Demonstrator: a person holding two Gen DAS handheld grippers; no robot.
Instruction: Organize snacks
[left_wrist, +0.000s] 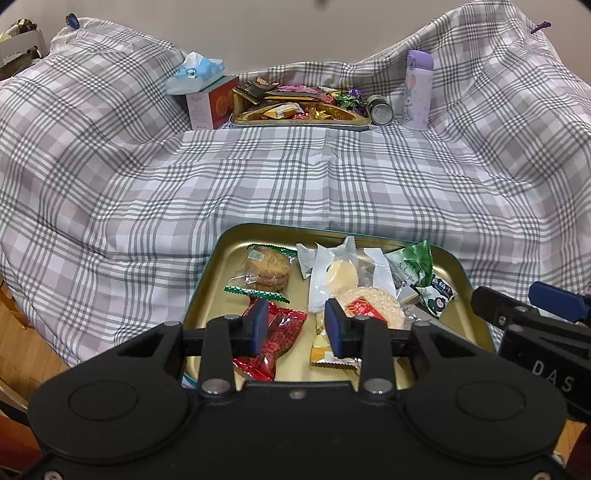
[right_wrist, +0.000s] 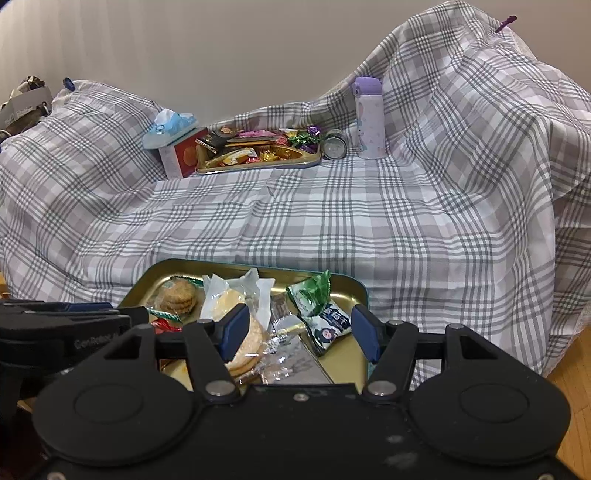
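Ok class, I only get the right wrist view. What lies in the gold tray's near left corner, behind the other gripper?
Observer: A red-wrapped snack lies there in the gold tin tray, below the left gripper.
Operator: Is it gripped?
Observer: No, the fingers stand apart, and only one is over it.
Operator: Anything beside it?
Observer: A small yellow-orange packet, by the other finger.
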